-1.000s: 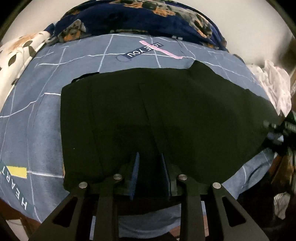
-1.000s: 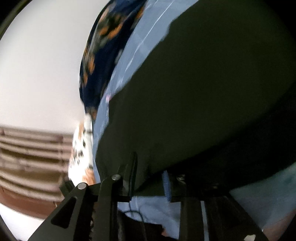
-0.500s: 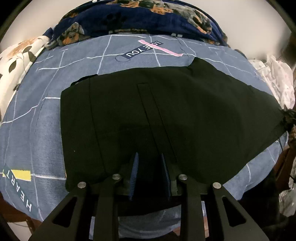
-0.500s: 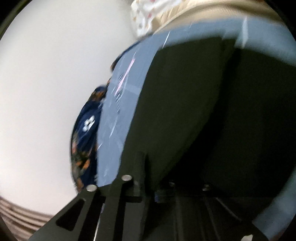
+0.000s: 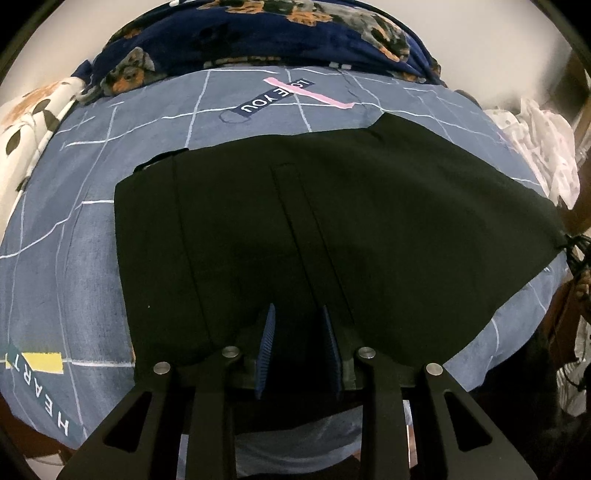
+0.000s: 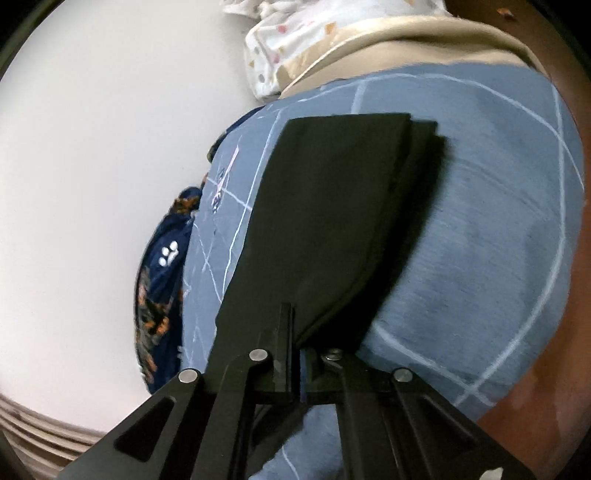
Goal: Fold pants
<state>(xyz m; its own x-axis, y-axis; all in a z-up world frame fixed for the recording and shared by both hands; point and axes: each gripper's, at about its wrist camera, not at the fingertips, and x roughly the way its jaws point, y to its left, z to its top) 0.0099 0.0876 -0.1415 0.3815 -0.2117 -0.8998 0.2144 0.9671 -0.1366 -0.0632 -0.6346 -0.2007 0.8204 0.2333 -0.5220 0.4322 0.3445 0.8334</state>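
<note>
Black pants point(image 5: 303, 236) lie spread flat on a blue checked bedsheet point(image 5: 74, 266). My left gripper point(image 5: 299, 317) is open, its blue-padded fingers point(image 5: 266, 343) resting over the near edge of the pants with a gap between them. In the right wrist view my right gripper point(image 6: 295, 325) is shut on the near end of the pants point(image 6: 332, 221), which stretch away from it over the bedsheet point(image 6: 480, 258). Two layers show at the far end, slightly offset.
A dark blue dog-print blanket point(image 5: 258, 33) is bunched along the far side of the bed. A white leaf-print cloth point(image 5: 26, 122) lies at the left, white spotted cloth point(image 5: 535, 147) at the right. A plain wall point(image 6: 92, 147) stands beside the bed.
My right gripper has swung round with the pants' end, and the right side of the pants now lies flatter and stretched out. My left gripper has stayed put.
</note>
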